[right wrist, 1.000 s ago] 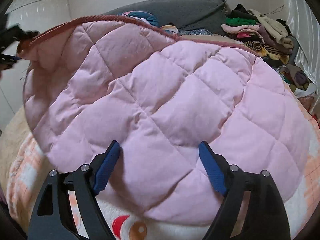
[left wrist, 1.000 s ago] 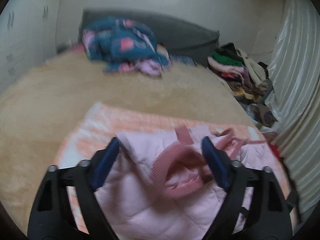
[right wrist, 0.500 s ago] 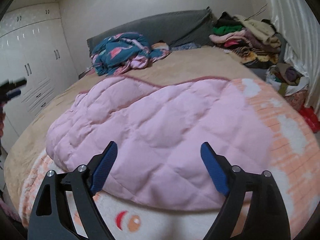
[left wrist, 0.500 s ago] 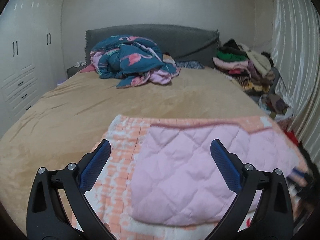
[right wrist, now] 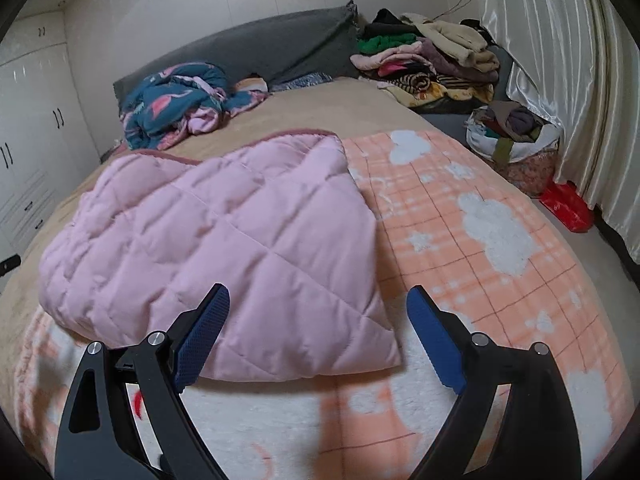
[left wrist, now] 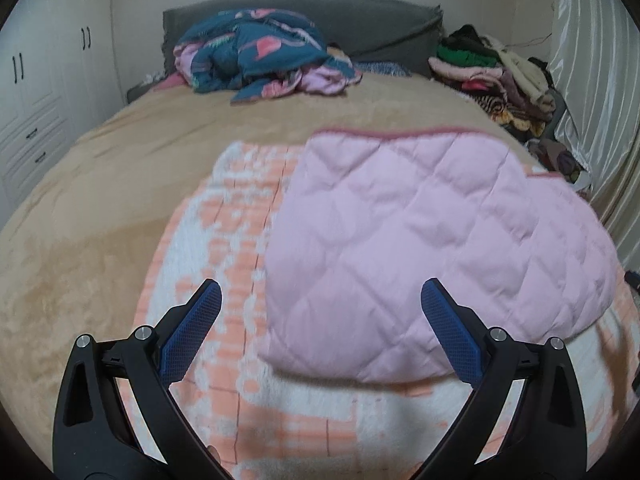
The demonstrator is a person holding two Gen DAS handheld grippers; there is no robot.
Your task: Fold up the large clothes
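A pink quilted garment (left wrist: 420, 240) lies folded flat on an orange-and-white checked blanket (left wrist: 224, 240) on the bed; it also shows in the right wrist view (right wrist: 224, 248). My left gripper (left wrist: 320, 328) is open and empty, held above the garment's near left corner. My right gripper (right wrist: 316, 332) is open and empty, held above the garment's near right corner. Neither gripper touches the fabric.
A teal and pink bundle of clothes (left wrist: 260, 56) lies by the grey headboard (left wrist: 380, 20). A pile of clothes (right wrist: 424, 60) and a full basket (right wrist: 516, 136) stand to the right by the curtain (right wrist: 560, 60). White wardrobes (left wrist: 36, 100) line the left wall.
The garment was lifted and bulging one second ago; now it lies folded flat. Both grippers have drawn back from it, and stay open.
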